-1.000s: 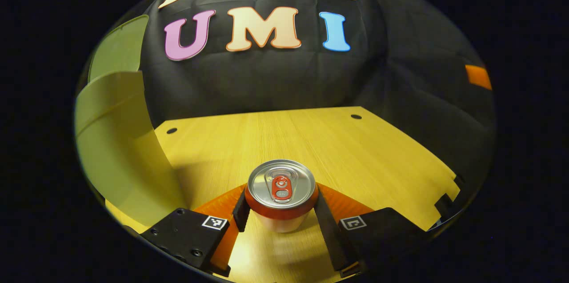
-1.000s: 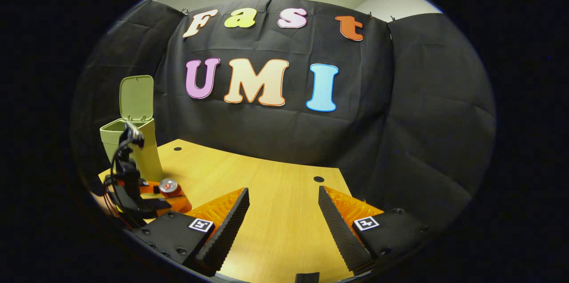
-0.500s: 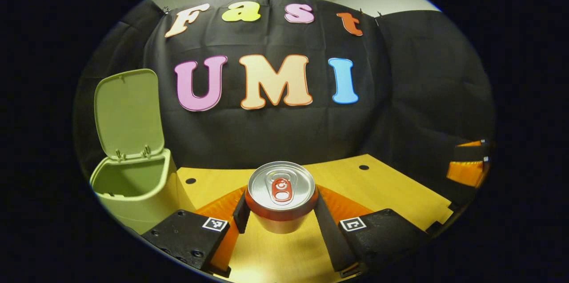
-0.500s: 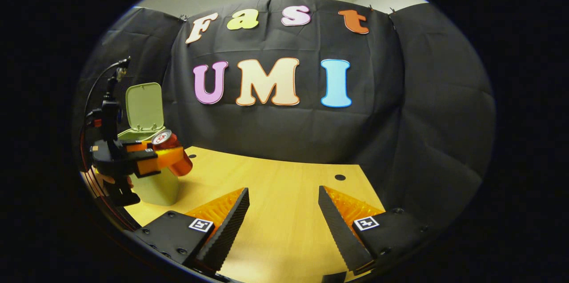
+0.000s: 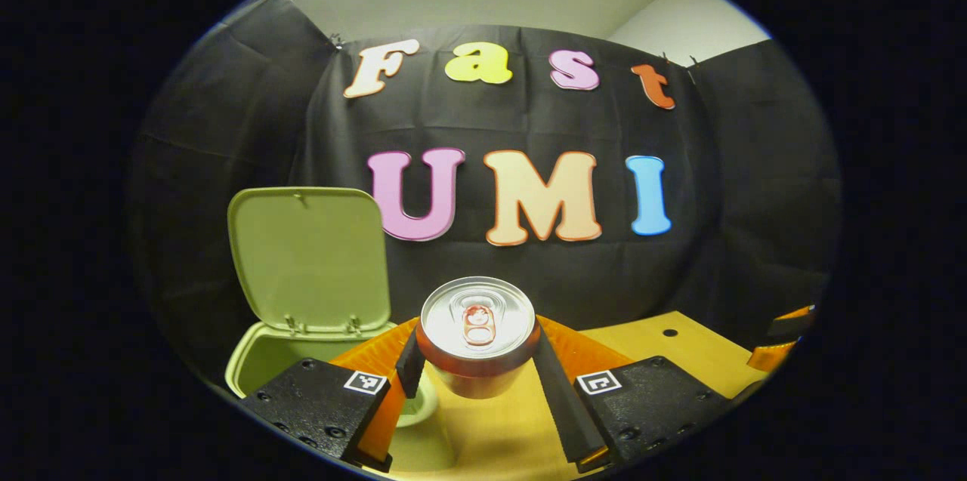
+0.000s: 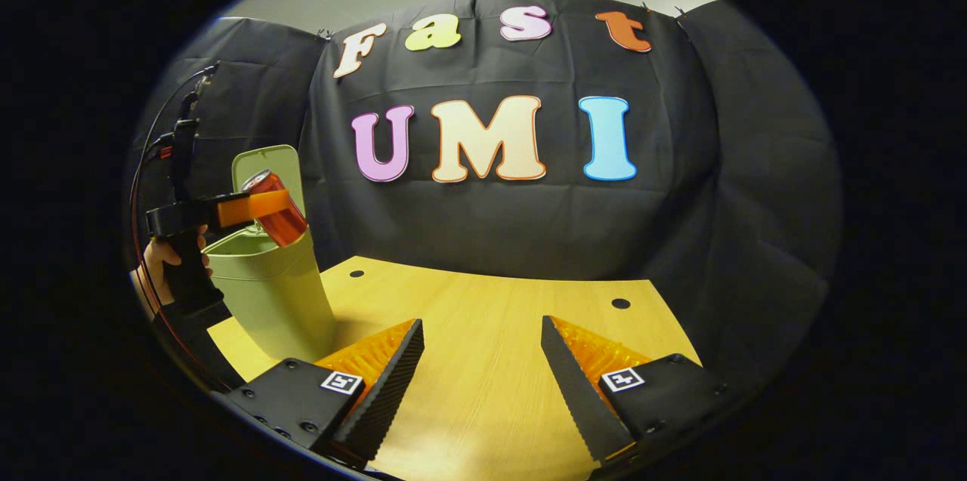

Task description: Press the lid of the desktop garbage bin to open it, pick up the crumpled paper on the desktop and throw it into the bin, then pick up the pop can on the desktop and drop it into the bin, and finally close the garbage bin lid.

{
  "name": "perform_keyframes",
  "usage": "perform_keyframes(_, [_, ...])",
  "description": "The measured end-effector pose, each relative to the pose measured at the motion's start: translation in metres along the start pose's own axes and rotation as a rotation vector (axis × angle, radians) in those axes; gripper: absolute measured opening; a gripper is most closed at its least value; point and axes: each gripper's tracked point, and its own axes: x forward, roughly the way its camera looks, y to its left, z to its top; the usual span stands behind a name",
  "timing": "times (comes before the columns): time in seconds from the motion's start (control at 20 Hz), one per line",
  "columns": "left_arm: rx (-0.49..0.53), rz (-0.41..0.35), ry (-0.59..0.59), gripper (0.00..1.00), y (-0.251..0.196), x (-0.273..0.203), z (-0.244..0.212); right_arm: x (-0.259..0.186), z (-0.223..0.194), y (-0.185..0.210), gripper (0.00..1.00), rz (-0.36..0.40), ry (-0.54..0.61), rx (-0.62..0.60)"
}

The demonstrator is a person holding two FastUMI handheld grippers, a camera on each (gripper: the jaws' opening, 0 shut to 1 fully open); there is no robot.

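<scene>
In the left gripper view, the left gripper (image 5: 476, 360) sits at the bottom centre of the frame, clenched on the can (image 5: 477, 334), a finger (image 5: 410, 365) pressing each side just below the top rim. Behind and to the lower left, the bin (image 5: 253, 360) stands with its mouth open and the lid (image 5: 308, 258) raised upright at the back. The table (image 5: 665, 349) shows at the lower right.

The risk, as I judge it, is a release made too soon. The can appears to hang near the right rim of the bin rather than squarely over the mouth (the fisheye makes this hard to tell), so it could clip the rim and fall to the table. A knock against the upright lid could also swing it shut.

The right gripper view gives what the left one lacks: at the left of the frame it shows the can (image 6: 274, 208) tilted, held above the bin (image 6: 272, 292) in front of the lid, with a hand (image 6: 162, 258) on the handle. At the bottom centre the right gripper (image 6: 482, 368) hangs released over the table, fingers well apart, holding nothing. I cannot see inside the bin, so the paper's place is unknown.
</scene>
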Motion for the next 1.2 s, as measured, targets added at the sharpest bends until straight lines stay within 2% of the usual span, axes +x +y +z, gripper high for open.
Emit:
perform_keyframes(0.45, [-0.007, 0.215, 0.03, 0.77, 0.103, -0.009, -0.017, 0.016, 0.001, 0.028, 0.99, 0.033, 0.019, -0.015])
perform_keyframes(0.5, [-0.001, 0.235, 0.045, 0.78, 0.11, -0.01, -0.022, 0.017, 0.001, 0.03, 0.99, 0.036, 0.019, -0.013])
perform_keyframes(0.6, [0.015, 0.27, 0.042, 0.89, 0.123, -0.011, -0.017, 0.018, 0.001, 0.034, 0.99, 0.037, 0.017, -0.008])
perform_keyframes(0.65, [0.017, 0.274, 0.027, 0.99, 0.126, -0.01, -0.008, 0.018, 0.0, 0.035, 0.99, 0.036, 0.015, -0.008])
perform_keyframes(1.05, [0.017, 0.317, -0.139, 0.96, 0.162, 0.037, 0.112, 0.013, 0.007, 0.027, 0.98, -0.035, -0.016, 0.006])
perform_keyframes(1.2, [0.02, 0.324, -0.144, 0.96, 0.175, 0.059, 0.135, 0.011, 0.007, 0.023, 0.99, -0.073, -0.024, 0.02])
